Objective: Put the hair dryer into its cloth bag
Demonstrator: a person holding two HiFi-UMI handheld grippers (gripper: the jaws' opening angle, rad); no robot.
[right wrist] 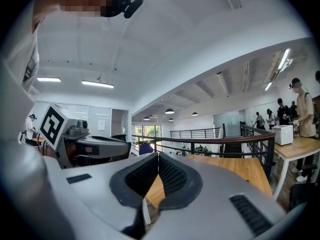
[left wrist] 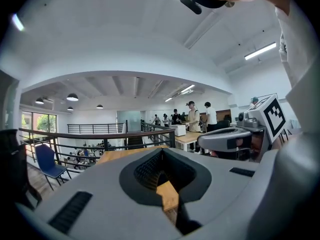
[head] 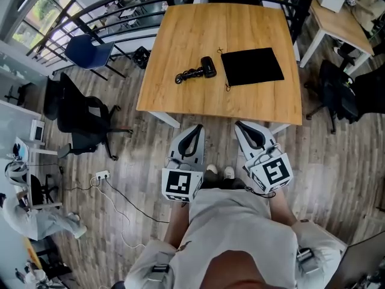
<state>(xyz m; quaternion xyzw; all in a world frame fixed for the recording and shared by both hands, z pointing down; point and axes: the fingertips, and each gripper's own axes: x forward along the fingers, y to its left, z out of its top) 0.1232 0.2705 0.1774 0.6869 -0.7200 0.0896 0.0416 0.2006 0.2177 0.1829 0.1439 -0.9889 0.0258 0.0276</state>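
Square wooden table (head: 180, 47): carries both task things, beyond its near edge.
Flat black cloth bag (head: 252, 66): right of centre; find its mouth first (cords seem to show along its left side).
Black hair dryer (head: 196, 73): just left of the bag, apart from it.
Left gripper (head: 195, 129): jaws together, empty; should open before reaching.
Right gripper (head: 243, 126): jaws likewise together, on nothing.

We wear a pale grey T-shirt (head: 234, 221), and two white shoe toes (head: 211, 170) show just ahead of it. Either side of the shirt's front are our light grey moulded left gripper (head: 197, 129) and right gripper (head: 240, 125). Each has dark ribbed pads and a cube of black-and-white square markers.
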